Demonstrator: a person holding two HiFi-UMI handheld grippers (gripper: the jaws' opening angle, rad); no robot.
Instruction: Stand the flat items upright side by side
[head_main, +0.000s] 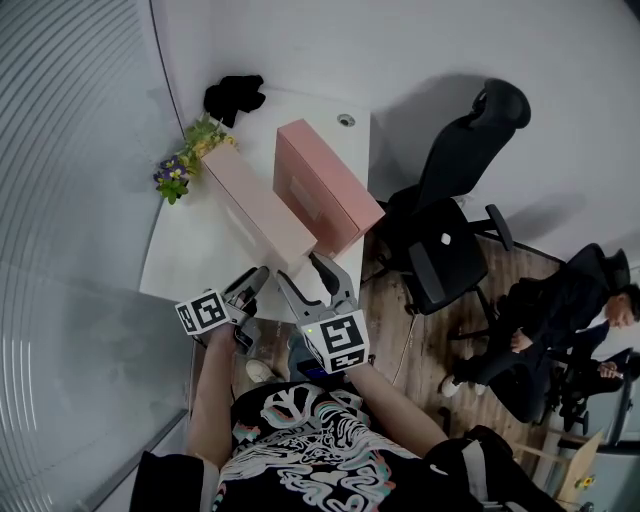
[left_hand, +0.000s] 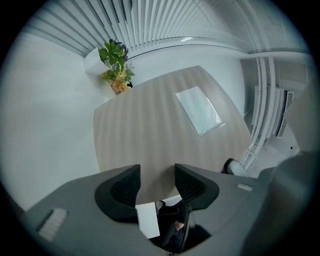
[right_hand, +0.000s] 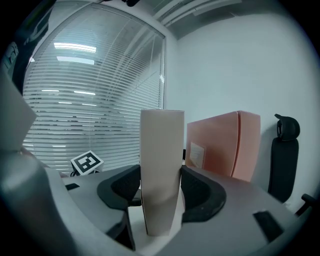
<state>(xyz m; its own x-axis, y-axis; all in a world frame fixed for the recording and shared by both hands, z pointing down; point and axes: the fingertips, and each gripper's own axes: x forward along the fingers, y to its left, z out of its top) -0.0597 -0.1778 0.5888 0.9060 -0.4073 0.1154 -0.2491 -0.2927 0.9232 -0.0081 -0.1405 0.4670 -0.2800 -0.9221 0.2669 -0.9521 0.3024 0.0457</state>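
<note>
Right, my right gripper (head_main: 303, 275) is clamped across the near narrow end of the long pale-pink flat cardboard box (head_main: 255, 200). That box stands on edge on the white table (head_main: 185, 255), just beside the deeper pink flat box (head_main: 325, 185), so I reckon the grip is there to steady it upright and parallel to its neighbour. My left gripper (head_main: 248, 287) sits partly open and empty by the pale box's outer face, placed, I'd say, to catch any lean that way.

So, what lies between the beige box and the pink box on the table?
Only a narrow bare strip of the white table, seen in the head view.
</note>
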